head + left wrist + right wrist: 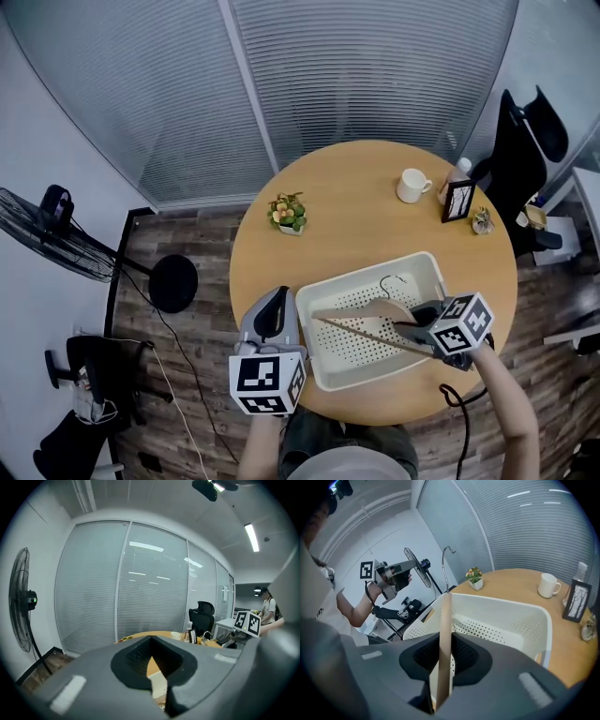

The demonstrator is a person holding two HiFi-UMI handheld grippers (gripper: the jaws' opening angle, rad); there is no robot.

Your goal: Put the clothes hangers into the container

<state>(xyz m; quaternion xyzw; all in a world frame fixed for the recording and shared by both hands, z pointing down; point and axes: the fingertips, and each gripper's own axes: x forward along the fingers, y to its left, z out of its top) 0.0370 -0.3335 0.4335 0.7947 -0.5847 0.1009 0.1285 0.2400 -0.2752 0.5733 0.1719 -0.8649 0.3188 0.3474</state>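
Observation:
A white perforated container sits on the near side of the round wooden table. My right gripper hovers over the container's right part, shut on a wooden clothes hanger. The hanger lies slanted above the container's inside, its metal hook pointing away from me. In the right gripper view the hanger stands edge-on between the jaws of the right gripper, over the container. My left gripper hangs left of the container with nothing in it; in its own view the left gripper looks shut.
At the table's far side stand a small potted plant, a white mug, a bottle and a dark picture frame. A black office chair is at the right. A floor fan stands at the left.

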